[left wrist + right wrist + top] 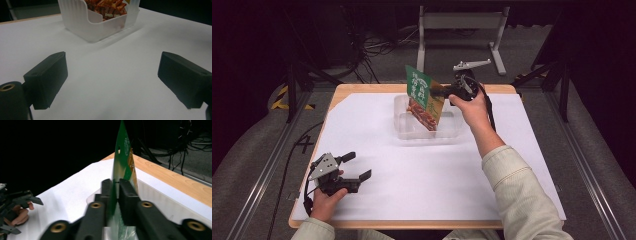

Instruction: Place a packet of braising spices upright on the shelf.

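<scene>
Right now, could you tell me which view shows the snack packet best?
The high view: the snack packet shows its printed face, standing in the clear bin. The right gripper view sees it edge-on; the left gripper view catches its bottom.

a wooden tabletop (343, 89) carries a large white sheet (422, 170) covering nearly all of it, with bare wood along the far and near edges. a clear plastic container (408, 131) stands on the sheet's far middle.

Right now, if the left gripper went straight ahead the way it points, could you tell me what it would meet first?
Probably the clear plastic bin: the open left gripper faces it across bare white paper, though depth is uncertain.
</scene>
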Tool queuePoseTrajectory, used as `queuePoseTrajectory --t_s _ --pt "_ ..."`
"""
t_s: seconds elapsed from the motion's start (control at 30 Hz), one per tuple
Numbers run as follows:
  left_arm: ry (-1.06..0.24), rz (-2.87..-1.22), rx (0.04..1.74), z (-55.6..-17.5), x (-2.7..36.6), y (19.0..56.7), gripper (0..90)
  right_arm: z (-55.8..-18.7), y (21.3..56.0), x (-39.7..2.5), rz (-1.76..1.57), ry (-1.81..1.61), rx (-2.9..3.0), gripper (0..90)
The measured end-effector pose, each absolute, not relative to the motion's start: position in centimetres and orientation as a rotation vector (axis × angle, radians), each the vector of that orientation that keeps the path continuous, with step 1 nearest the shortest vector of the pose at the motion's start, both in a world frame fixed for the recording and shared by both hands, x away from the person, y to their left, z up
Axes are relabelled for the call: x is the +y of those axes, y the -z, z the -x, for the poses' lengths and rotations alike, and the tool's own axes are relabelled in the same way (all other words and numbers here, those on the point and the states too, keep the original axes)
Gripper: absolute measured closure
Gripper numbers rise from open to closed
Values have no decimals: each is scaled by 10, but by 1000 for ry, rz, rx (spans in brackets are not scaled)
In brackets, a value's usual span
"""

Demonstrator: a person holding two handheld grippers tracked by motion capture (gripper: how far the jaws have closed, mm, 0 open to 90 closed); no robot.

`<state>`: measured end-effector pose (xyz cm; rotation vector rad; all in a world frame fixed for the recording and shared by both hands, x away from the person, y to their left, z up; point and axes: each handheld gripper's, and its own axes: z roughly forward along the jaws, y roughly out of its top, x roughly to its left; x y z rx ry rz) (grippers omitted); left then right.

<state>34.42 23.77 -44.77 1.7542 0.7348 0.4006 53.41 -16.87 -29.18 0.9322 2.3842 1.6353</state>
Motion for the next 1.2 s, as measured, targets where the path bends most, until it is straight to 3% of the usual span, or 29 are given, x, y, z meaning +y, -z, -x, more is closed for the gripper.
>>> queuePoseTrajectory --t_s 0.17,0.33,1.2 --pt "-406 -1758 729 -345 238 448 98 -531 289 -171 -948 -1686 2369 492" --pt "-401 -1759 733 -345 238 448 98 -525 283 -174 -918 -1703 2326 402" --pt "-410 -1755 728 -346 235 445 98 -463 260 -240 -827 -1766 2167 344"
